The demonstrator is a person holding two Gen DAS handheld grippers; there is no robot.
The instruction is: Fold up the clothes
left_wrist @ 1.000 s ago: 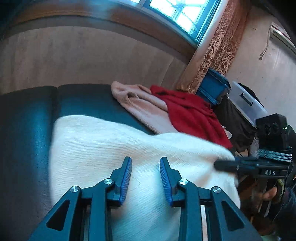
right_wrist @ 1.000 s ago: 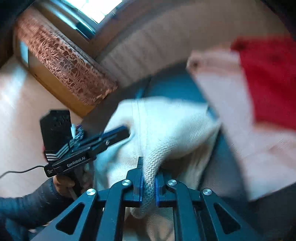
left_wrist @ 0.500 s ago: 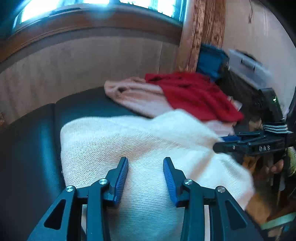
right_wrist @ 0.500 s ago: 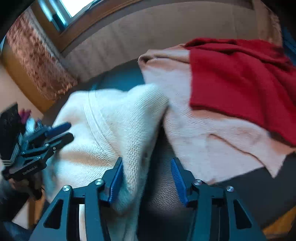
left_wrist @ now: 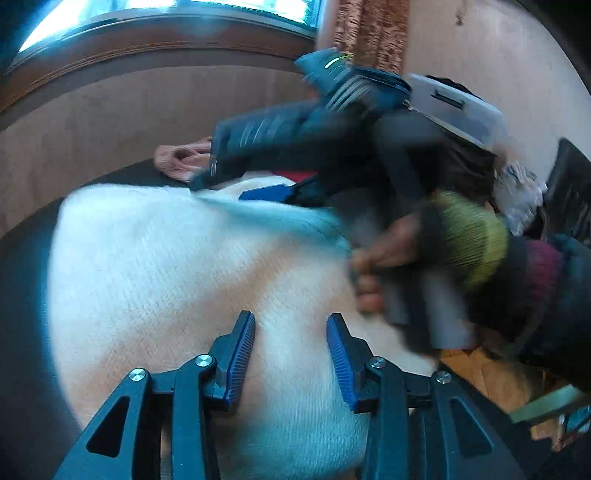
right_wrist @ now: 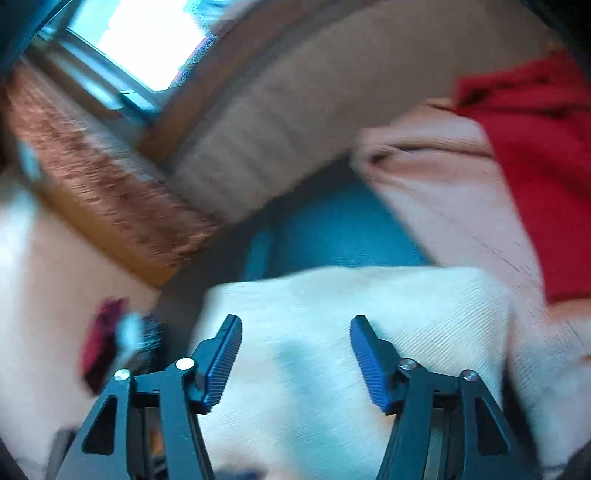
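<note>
A cream knit sweater (left_wrist: 166,266) lies spread on the dark sofa seat (left_wrist: 22,295). My left gripper (left_wrist: 290,317) hovers open just over its near part, with nothing pinched between the blue pads. My right gripper (right_wrist: 294,321) is above the sweater's (right_wrist: 424,314) folded edge. Its jaws are opening and no cloth is between them. In the left wrist view the right gripper (left_wrist: 221,188) is a blurred dark shape reaching across the sweater's far side, held by a hand (left_wrist: 388,251) in a striped cuff.
A pink garment (right_wrist: 461,206) and a red one (right_wrist: 535,166) lie on the seat beyond the sweater. The beige sofa back (left_wrist: 110,110) and a window rise behind. A curtain (left_wrist: 369,29) and a white storage box (left_wrist: 454,103) stand to the right.
My right gripper has let go of the cream fold it pinched, opened wide, and swung in over the sweater's far side. My left gripper has widened slightly and shifted over the sweater.
</note>
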